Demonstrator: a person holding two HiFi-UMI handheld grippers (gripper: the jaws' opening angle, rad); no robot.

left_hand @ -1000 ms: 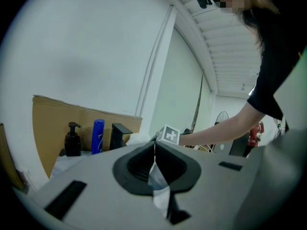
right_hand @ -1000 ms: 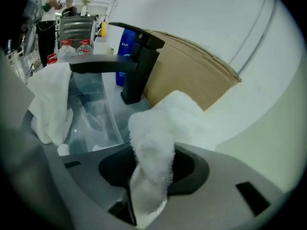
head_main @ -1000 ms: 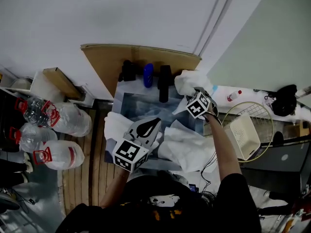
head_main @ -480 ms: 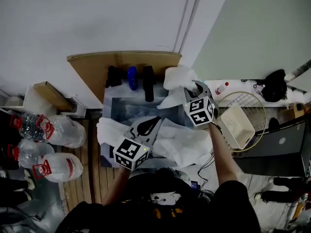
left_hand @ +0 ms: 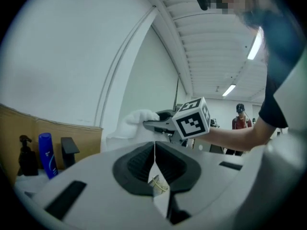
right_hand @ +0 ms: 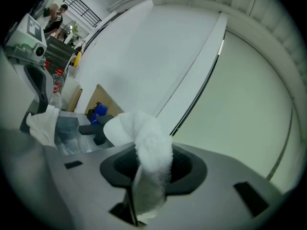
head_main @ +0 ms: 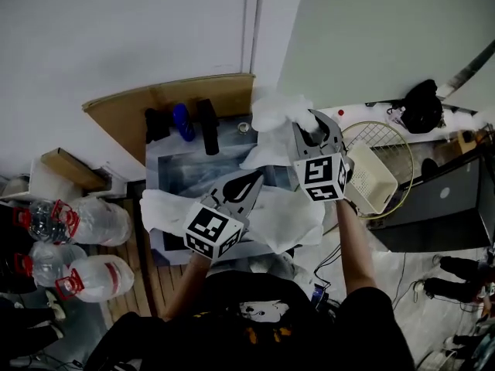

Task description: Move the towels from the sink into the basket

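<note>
Right gripper is clamped on a white towel. Its jaws have just been closing, and the cloth fills the gap between them. The towel is clear of the sink: one bunch stands beyond the jaw tips and a loose tail hangs down toward the sink's back right corner.

Governing relation: the basket lies to the right of this gripper in the head view, just beside its marker cube and lower than the jaws. The jaws point up-left in that view, away from the basket, so the towel sits on the far side of the gripper from its target. The coming move therefore appears to call for a swing to the right, with the jaw tips brought over the basket's opening before release.

Long axis: the towel hangs as a narrow strip from the pinch point. The tail is likely to trail behind during the swing and may catch the basket's near wall unless it is carried high enough.

Nearer hand: the right one. Left gripper is over the sink's front, well apart from the basket, with its jaws together and nothing between them.

Remaining load: two more towels are draped over the sink's edges, one at the front right and one at the left.
</note>
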